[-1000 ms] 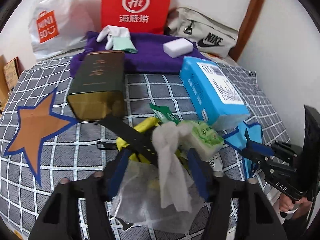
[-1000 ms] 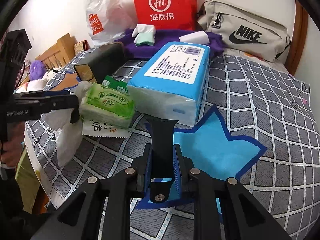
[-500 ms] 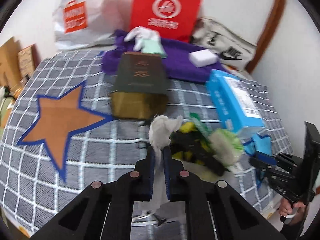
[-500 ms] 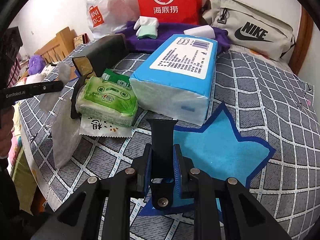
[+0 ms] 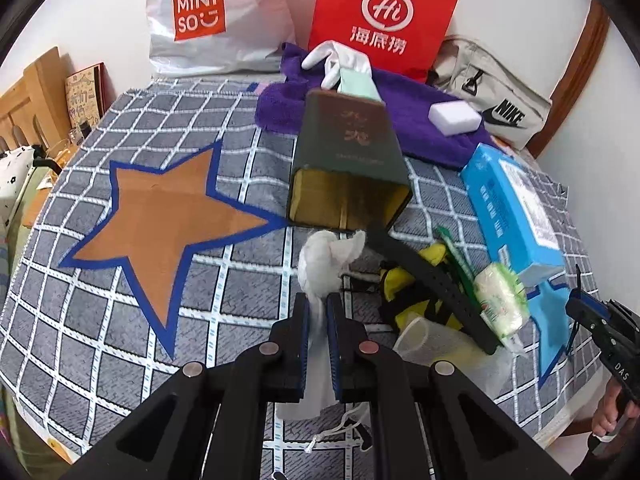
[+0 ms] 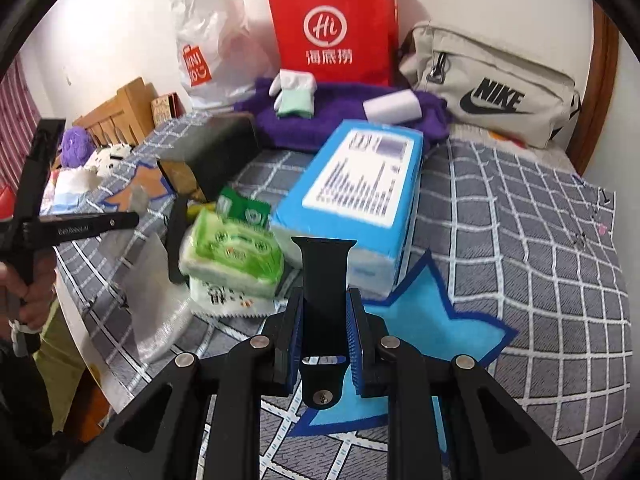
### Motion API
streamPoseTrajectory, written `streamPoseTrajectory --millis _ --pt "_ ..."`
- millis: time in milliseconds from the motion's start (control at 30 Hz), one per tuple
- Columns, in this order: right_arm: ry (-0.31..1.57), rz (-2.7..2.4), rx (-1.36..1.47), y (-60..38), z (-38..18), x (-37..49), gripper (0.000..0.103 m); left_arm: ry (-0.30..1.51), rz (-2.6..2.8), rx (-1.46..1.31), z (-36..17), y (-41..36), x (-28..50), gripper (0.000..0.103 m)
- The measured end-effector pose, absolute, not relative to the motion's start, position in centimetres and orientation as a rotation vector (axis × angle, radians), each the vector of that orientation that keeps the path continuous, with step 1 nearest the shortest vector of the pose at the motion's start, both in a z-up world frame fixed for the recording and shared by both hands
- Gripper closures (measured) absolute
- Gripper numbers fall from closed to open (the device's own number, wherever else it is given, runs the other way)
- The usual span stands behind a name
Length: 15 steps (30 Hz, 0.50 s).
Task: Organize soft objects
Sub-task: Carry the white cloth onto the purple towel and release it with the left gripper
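Observation:
My left gripper (image 5: pixel 317 312) is shut on a white mesh cloth (image 5: pixel 326 256) and holds it above the checked bedcover, between the brown star patch (image 5: pixel 160 216) and the dark tin box (image 5: pixel 348 160). My right gripper (image 6: pixel 323 312) is shut on a black watch strap (image 6: pixel 323 276) above the blue star patch (image 6: pixel 432 332). A second black strap (image 5: pixel 432 276) lies over a yellow item (image 5: pixel 404 284). A green tissue pack (image 6: pixel 232 250) and a big blue tissue pack (image 6: pixel 360 184) lie ahead of the right gripper.
A purple towel (image 5: pixel 420 120) at the back carries white gloves (image 5: pixel 336 64) and a white sponge (image 5: pixel 454 118). Behind stand a red paper bag (image 5: pixel 384 20), a white Miniso bag (image 5: pixel 208 16) and a Nike bag (image 6: pixel 492 92). The bed edge runs near the left gripper (image 6: pixel 72 232).
My left gripper closed on the mesh cloth, lifted it off the pile and carried it left toward the brown star. My right gripper moved forward slightly with the strap held.

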State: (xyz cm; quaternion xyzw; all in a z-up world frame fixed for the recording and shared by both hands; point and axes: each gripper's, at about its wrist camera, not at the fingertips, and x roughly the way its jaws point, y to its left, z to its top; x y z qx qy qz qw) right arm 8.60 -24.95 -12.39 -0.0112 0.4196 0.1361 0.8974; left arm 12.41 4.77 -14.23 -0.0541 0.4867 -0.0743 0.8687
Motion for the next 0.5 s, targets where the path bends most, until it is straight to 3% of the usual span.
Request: streamPoseTrajectory --millis 500 --pt "0.817 0.246 -0.006 -25.4 -7.5 14.3 0.083 0.935 -0.148 -0.116 -9.1 5.1 16.0 0.094"
